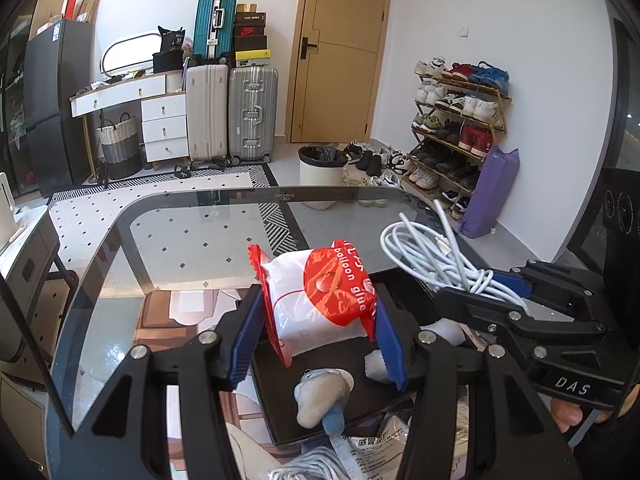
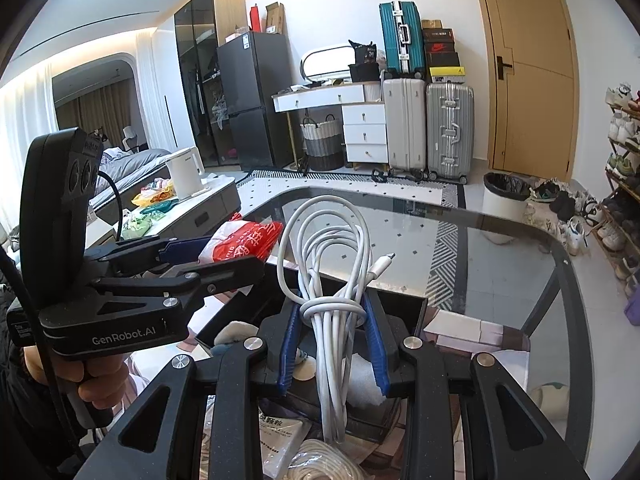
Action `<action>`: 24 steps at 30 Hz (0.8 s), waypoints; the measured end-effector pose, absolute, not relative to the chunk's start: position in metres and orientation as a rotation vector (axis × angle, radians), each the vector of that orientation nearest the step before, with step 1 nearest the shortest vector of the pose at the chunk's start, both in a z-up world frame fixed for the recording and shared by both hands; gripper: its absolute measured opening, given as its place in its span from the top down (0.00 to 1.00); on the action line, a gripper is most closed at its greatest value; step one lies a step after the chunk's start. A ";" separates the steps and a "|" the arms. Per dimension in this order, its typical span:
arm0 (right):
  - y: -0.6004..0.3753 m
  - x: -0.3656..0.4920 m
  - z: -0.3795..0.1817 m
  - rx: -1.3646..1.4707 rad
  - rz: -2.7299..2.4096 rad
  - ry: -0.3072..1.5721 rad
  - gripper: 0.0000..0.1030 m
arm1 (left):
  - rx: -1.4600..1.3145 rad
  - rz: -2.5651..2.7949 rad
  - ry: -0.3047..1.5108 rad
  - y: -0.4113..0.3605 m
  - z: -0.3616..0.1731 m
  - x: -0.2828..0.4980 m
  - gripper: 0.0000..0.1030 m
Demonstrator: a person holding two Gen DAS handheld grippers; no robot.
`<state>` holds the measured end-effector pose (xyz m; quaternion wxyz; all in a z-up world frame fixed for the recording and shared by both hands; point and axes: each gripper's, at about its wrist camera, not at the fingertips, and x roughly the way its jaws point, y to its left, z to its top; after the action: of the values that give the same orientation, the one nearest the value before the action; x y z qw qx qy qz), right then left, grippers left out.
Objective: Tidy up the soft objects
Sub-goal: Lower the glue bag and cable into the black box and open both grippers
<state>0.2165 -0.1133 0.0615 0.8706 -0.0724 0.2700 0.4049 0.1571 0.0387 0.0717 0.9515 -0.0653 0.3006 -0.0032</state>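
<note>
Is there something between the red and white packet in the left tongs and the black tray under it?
Nothing visible blocks it. The packet hangs in the left tongs above the black tray. A small plush toy already lies in the tray, directly below.

Left gripper (image 1: 316, 316) tilted down, clamped on a load; right gripper (image 2: 334, 320) likewise, jaws tight.

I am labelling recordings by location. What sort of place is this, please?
Most likely a small flat or studio room at home: a bed and fridge share one space, with stacked suitcases and a full shoe rack beside the entrance door.
</note>
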 end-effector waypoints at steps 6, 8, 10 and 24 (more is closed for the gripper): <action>-0.104 0.225 0.053 -0.165 0.848 0.594 0.70 | -0.115 -0.013 0.631 0.034 0.064 0.163 0.49; -0.101 0.227 0.049 -0.172 0.846 0.605 0.70 | -0.116 -0.013 0.639 0.034 0.062 0.164 0.49; -0.099 0.229 0.044 -0.178 0.846 0.618 0.70 | -0.108 -0.012 0.647 0.033 0.059 0.166 0.49; -0.090 0.248 0.004 -0.229 0.814 0.723 0.65 | -0.080 0.001 0.727 0.032 0.030 0.171 0.49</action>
<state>0.2478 -0.0896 0.0038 0.8492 -0.1089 0.3432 0.3862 0.1714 0.0321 0.0305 0.9338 -0.0389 0.3556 0.0002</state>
